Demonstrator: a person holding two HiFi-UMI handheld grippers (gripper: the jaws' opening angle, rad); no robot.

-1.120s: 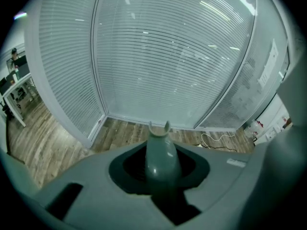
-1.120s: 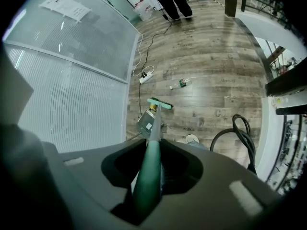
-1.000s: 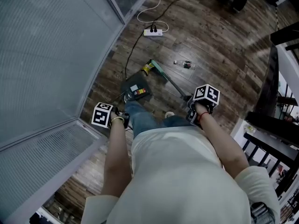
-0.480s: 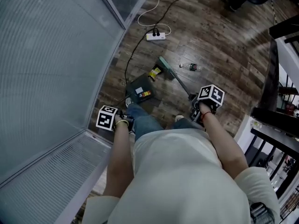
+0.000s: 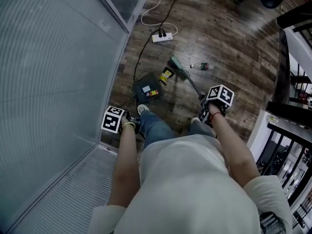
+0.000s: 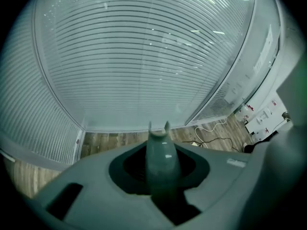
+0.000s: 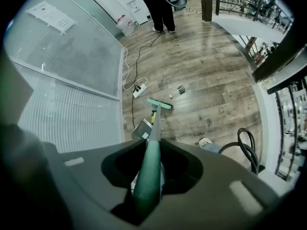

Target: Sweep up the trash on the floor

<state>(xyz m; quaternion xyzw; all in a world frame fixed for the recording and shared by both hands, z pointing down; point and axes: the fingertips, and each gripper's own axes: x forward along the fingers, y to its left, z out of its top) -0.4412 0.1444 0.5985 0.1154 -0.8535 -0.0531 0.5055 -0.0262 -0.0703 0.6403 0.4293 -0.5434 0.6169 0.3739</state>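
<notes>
My right gripper [image 5: 213, 106] is shut on a green broom handle [image 7: 148, 176]. The broom's head [image 5: 179, 67] rests on the wood floor, also visible as the broom head [image 7: 159, 104] in the right gripper view. A yellow wrapper [image 5: 165, 75] lies between the head and a dark dustpan [image 5: 147, 87], which has small bits of trash inside. My left gripper [image 5: 122, 123] is shut on the dustpan's grey handle [image 6: 160, 159]. A small bottle [image 5: 204, 66] lies just right of the broom head.
A frosted glass wall [image 5: 58, 57] runs along the left. A white power strip [image 5: 162, 37] with cables lies beyond the dustpan. The person's feet stand near the dustpan. A railing [image 5: 287, 130] and a black hose [image 7: 247, 147] are on the right.
The head camera has shifted, so everything sits a little higher and further right. The broom head has drawn slightly away from the yellow wrapper, toward the bottle. Both grips are unchanged.
</notes>
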